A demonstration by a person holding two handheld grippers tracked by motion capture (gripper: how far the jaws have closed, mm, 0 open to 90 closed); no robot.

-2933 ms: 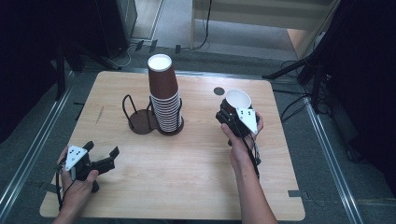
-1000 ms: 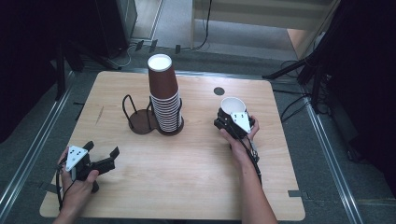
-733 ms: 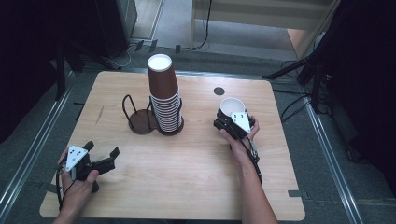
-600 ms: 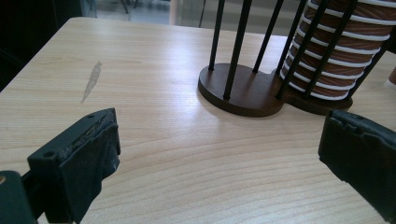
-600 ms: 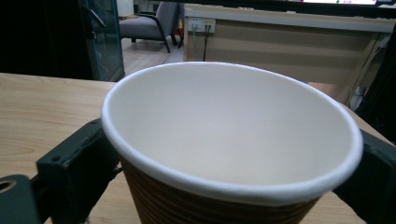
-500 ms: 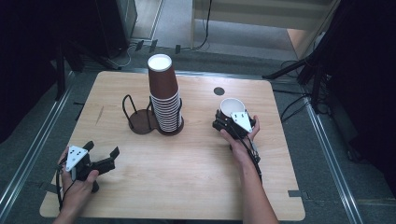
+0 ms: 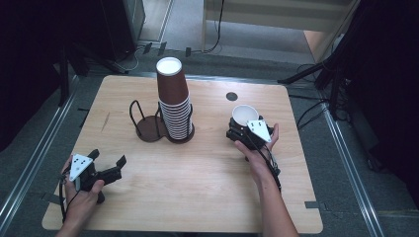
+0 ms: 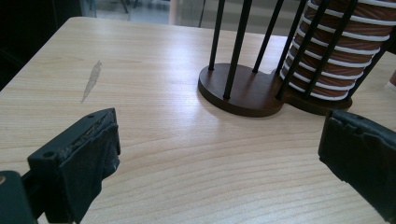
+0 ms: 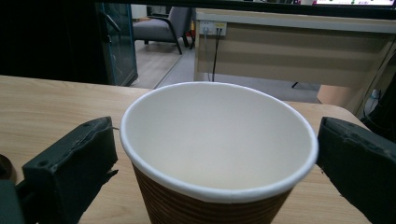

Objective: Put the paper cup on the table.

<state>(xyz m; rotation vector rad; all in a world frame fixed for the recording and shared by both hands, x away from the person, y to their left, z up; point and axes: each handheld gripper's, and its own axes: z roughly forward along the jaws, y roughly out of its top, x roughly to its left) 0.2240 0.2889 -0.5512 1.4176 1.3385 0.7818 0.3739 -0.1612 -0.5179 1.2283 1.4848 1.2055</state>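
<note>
Nearest, left gripper [image 7: 106, 161] is resting at the table's [image 7: 197, 197] front left, jaws spread wide, gripping nothing. Further in, right gripper [image 7: 237, 129] is sitting around an upright cup [image 7: 245, 115] right of centre; its jaws have just been opening, released, cup standing between them. Beyond, the cup stack [image 7: 174, 101] is sitting in the rack [image 7: 148, 126].

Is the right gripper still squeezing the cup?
Apart. In the right gripper view, the right gripper jaws, just opened, stand either side of the cup with small gaps.

Black gripper [image 7: 106, 165] jaws, grey plates — trailing cables
</note>
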